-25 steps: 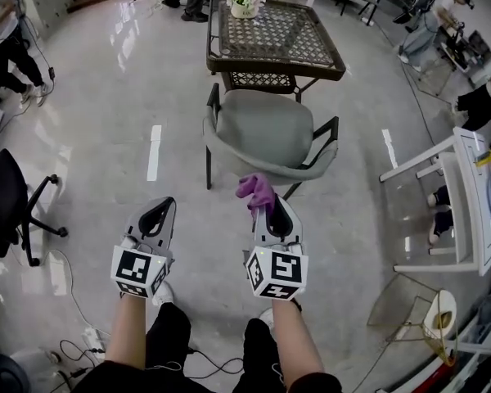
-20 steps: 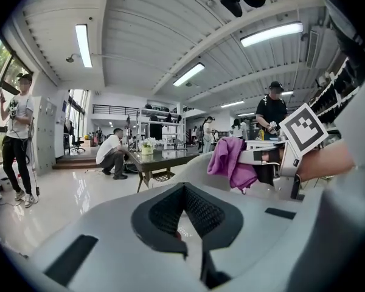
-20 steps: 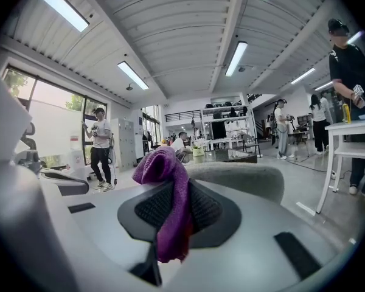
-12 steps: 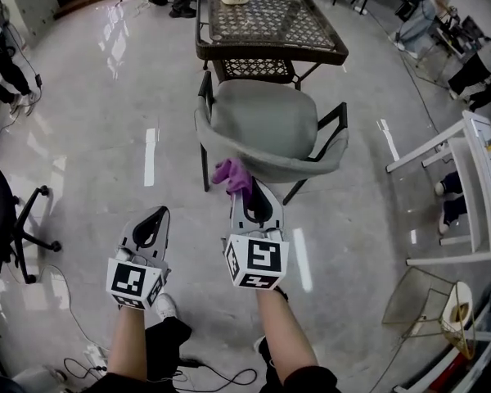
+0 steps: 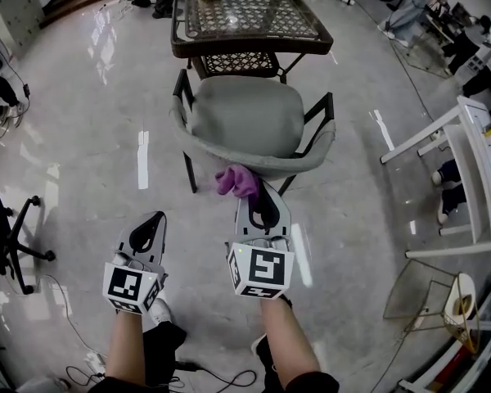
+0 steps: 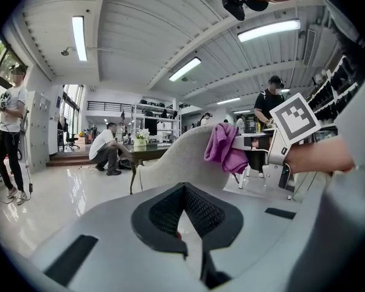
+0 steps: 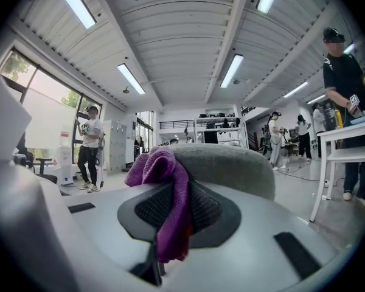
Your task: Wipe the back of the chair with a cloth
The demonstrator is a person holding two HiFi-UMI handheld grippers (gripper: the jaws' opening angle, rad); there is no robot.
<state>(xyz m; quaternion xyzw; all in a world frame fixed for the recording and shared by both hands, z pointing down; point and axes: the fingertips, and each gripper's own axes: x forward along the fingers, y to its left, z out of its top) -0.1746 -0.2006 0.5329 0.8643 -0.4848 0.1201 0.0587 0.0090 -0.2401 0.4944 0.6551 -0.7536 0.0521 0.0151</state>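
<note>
Head view: my right gripper (image 5: 260, 199) pinches crumpled purple cloth (image 5: 236, 180), grey padded chair back (image 5: 311, 160) just beyond at 12 o'clock; left gripper (image 5: 150, 228) closed, empty, farther off.

A chair (image 5: 245, 117) stands ahead of the person with its back toward them, and a table (image 5: 254, 19) stands just beyond its seat. The right gripper (image 5: 259, 195) holds a cloth (image 5: 233, 180) right at the near side of the chair back. The left gripper (image 5: 150, 223) is to its left, apart from the chair.
</note>
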